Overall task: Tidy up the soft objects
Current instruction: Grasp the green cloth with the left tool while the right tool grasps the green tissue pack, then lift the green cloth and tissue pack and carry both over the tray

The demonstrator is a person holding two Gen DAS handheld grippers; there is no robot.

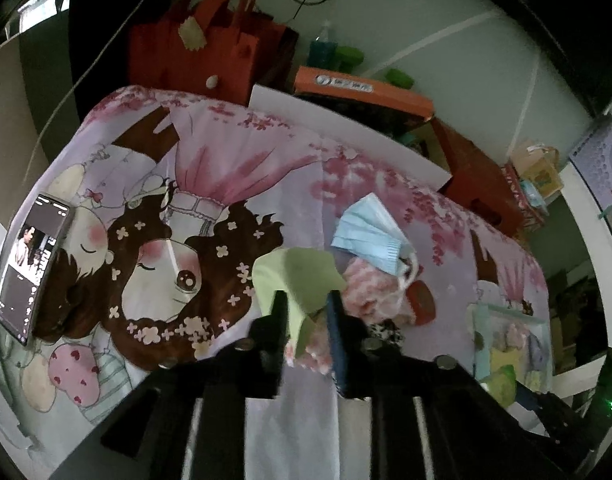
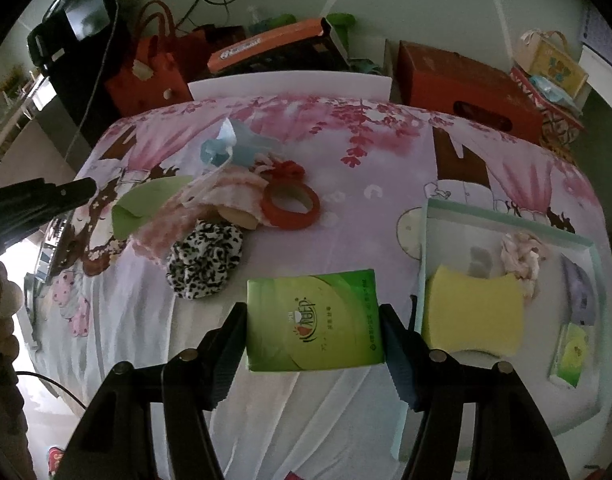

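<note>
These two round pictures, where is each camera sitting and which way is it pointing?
Left wrist view: rides on the left gripper, looking along its fingers over the cartoon bedsheet; the fingers pinch a green cloth.
Right wrist view: rides on the right gripper, looking across the same sheet toward the tray; its fingers grip a green tissue pack, and the left gripper pokes in at the left edge.
Shared: the green cloth, blue face mask, red tape roll and red bag.
</note>
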